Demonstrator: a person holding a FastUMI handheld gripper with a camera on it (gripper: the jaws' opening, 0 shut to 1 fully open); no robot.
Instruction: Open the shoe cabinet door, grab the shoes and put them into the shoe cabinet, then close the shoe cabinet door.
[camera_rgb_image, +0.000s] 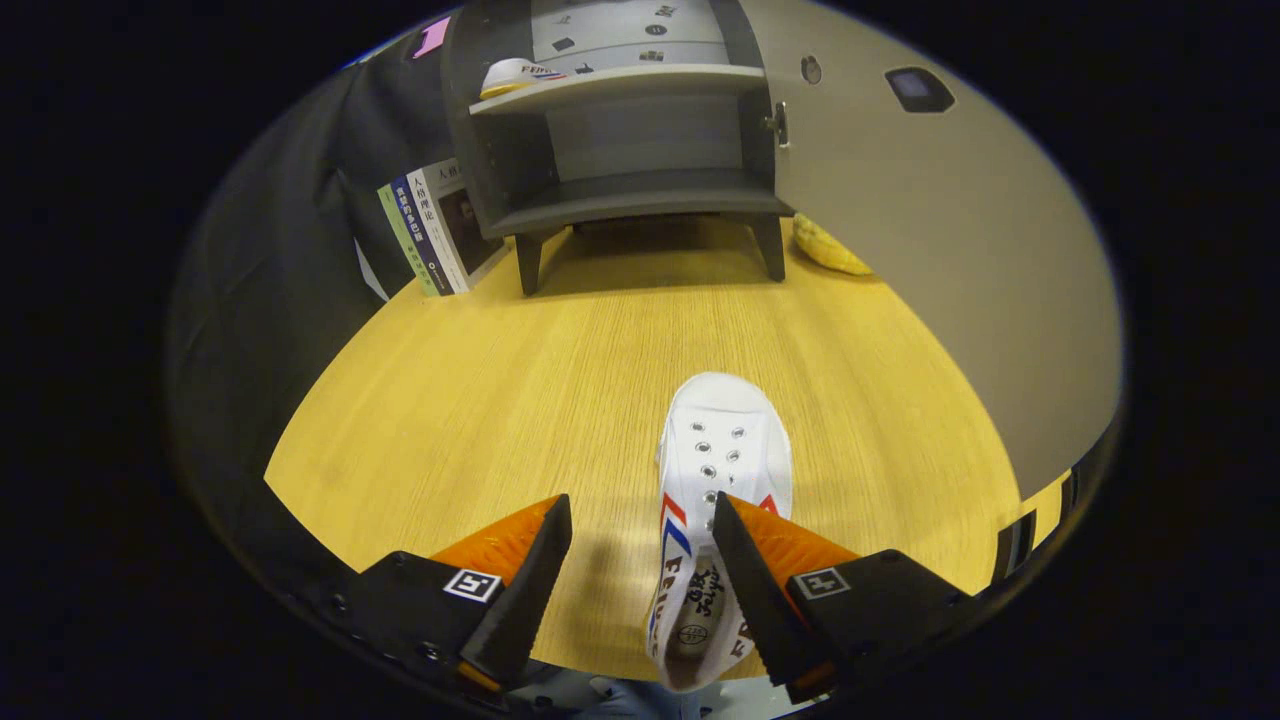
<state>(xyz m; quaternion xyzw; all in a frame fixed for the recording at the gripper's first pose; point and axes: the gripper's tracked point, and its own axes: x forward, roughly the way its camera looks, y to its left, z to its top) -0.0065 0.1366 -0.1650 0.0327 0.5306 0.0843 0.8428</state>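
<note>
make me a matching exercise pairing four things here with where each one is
Things:
1. white canvas shoe with red and blue stripes
2. second white shoe
3. yellow banana
4. upright books

Places:
A. left of the dark grey shoe cabinet
B. on the cabinet's upper shelf
C. between the cabinet's right leg and its open door
D. by the open hand-held gripper's right finger

Pairs: 1-D, 2-B, 3-C, 4-A

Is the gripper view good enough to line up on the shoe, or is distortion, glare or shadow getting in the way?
Gripper view: sharp, evenly lit, no glare on the white shoe; fisheye bends the table edge and the open cabinet door. Soft shadows lie under the cabinet and beside the fingers. The gripper is open, one finger overlapping the shoe's side, so the heel is partly hidden.
</note>
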